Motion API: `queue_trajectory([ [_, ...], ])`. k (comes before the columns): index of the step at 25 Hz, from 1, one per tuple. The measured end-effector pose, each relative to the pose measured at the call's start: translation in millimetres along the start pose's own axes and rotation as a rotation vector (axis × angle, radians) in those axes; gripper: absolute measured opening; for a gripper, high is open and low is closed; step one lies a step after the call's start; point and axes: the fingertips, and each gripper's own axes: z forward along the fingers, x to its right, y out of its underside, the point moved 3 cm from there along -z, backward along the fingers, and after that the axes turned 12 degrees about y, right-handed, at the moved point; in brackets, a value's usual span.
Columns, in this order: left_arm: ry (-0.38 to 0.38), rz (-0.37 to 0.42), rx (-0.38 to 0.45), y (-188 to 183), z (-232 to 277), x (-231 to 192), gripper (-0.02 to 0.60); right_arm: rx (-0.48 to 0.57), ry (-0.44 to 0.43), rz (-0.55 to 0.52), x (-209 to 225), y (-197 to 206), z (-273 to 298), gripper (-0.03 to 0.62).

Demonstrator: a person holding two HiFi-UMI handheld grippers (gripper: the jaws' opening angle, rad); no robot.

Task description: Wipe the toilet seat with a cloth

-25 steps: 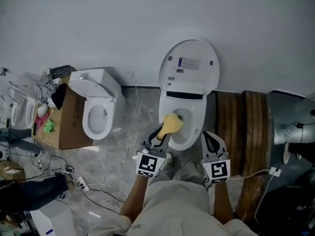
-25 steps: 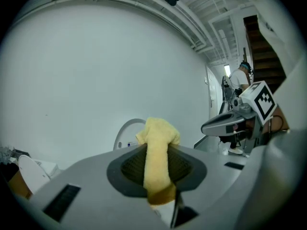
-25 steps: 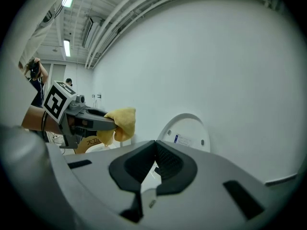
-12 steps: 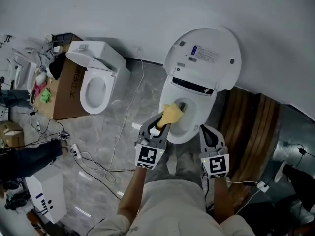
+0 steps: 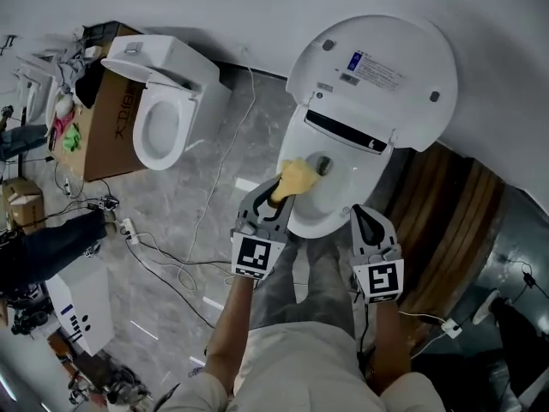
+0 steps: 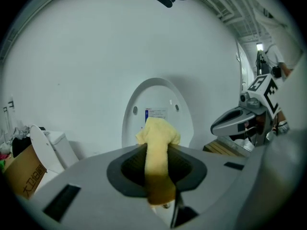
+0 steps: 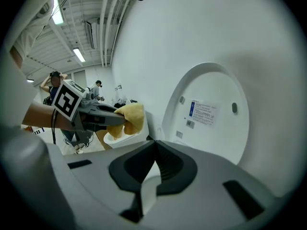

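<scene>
**Two grippers at the bowl, one carrying the cloth**

The left gripper (image 5: 276,201) has its jaws clamped on the yellow cloth (image 5: 296,178). A strip of it is pinched between them and a bunched end pokes out past the tips. The right gripper (image 5: 361,213) has its jaws pressed together with nothing between them, and it hangs near the front right of the bowl.

The bunched end sits over the rear left of the toilet seat (image 5: 340,218), just short of the hinge. No view settles whether it touches the seat. I judge that the wipe itself is the step in hand. The next move calls for pressing the cloth onto the ring and drawing it round, angled so that fabric rather than jaw tips meets the plastic.

The raised lid (image 5: 403,50) leans on the wall and carries a label (image 5: 374,69) with a blue block and fine print, too small to read. Left of it stands a second toilet (image 5: 163,123) beside a cardboard box (image 5: 107,123), whose dark lettering is also illegible.
</scene>
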Motion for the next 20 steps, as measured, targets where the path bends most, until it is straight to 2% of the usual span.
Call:
queue_trajectory([
  [8, -0.001, 0.001, -0.039, 51, 33, -18, 0.101, -0.029, -0.002, 0.029, 4, 45, 33, 0.008],
  [20, 0.037, 0.003, -0.078, 138, 81, -38, 0.101, -0.053, 0.041, -0.002, -1, 114, 84, 0.008],
])
